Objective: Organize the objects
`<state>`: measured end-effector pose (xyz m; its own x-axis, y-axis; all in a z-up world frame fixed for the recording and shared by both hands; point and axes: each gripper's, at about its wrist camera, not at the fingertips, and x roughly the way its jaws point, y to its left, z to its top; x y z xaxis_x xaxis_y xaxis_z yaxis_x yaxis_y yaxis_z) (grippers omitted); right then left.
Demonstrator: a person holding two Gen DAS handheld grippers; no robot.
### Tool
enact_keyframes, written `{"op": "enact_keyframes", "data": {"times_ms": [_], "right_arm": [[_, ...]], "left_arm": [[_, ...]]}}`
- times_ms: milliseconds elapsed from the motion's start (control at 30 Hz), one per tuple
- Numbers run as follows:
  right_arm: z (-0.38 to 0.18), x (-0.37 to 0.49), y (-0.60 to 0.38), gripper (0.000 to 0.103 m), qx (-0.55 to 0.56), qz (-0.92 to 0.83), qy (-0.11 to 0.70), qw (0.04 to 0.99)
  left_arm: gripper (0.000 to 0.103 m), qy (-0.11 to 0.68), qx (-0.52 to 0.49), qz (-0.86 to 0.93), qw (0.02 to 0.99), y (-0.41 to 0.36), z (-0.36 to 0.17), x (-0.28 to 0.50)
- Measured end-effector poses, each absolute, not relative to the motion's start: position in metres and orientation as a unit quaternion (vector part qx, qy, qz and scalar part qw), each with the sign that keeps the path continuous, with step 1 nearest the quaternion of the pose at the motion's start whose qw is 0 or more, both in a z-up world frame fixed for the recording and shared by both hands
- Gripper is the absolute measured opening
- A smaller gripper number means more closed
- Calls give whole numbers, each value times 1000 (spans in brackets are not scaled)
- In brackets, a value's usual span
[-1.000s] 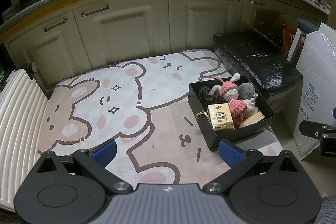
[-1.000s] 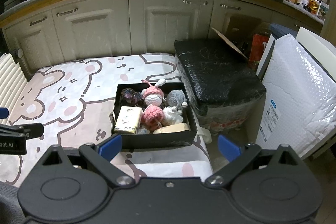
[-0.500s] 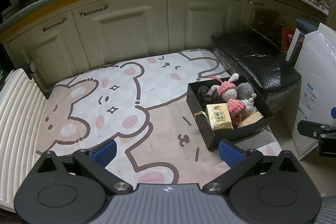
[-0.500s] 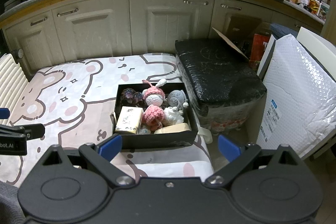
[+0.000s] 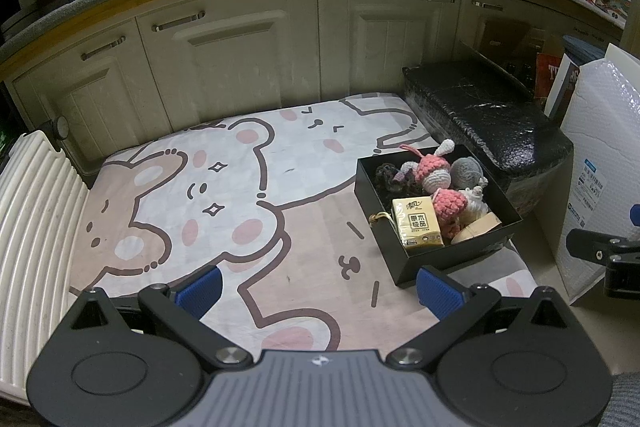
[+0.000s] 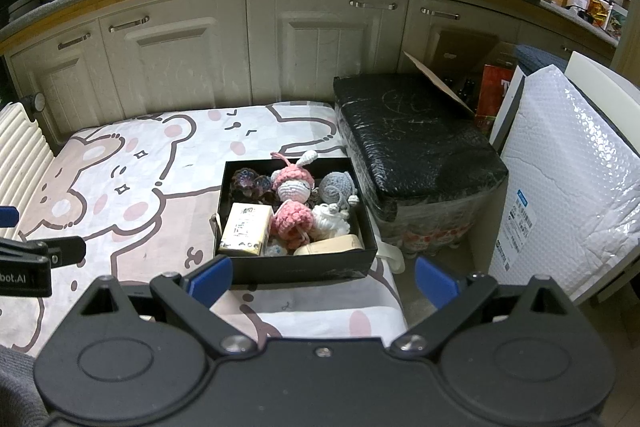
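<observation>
Near the right edge of the cartoon-bear mat [image 5: 224, 195], close to its front right corner, sits the black box [image 6: 296, 269] with every small thing you can see gathered inside it; the rest of the mat is bare. That fits either a box just filled or one waiting to be unpacked, so judge handling, not order.

Your left claw [image 5: 318, 285] hangs over the mat's front edge with its blue pads spread wide and nothing between them. Your right claw [image 6: 324, 277] hangs in front of the box's near wall, equally wide, equally empty.

Inside, the tissue pack [image 6: 246, 229] lies flat in the near left corner: light, soft-sided, probably slick in its wrapper, so pinch it across the short sides and expect it to squash. The pink crochet doll [image 6: 292, 183] at the back and the pink crochet piece [image 6: 291, 221] in the middle are soft yarn; they will grip well but give under the pads, so take them by the fullest part of the body, not the loop or ears. The grey crochet ball [image 6: 338, 187] at the back right may roll. The white crochet figure [image 6: 332, 223] is wedged between neighbours. The dark bundle [image 6: 248, 183] in the back left corner is too dim to name. The tan round thing [image 6: 330, 245] against the near wall looks stiff; grip across its edge.
</observation>
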<state>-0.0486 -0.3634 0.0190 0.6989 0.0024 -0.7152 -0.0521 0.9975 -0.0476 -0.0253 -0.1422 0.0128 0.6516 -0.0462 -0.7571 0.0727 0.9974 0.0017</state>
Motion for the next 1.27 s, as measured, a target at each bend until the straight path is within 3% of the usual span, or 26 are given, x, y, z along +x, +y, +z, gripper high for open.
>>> {"op": "enact_keyframes", "data": {"times_ms": [1267], "right_arm": [[19,-48,-364,99,-31,15,388,921]], "left_arm": [[102,417,16,-32,908,-146,12,-26]]}}
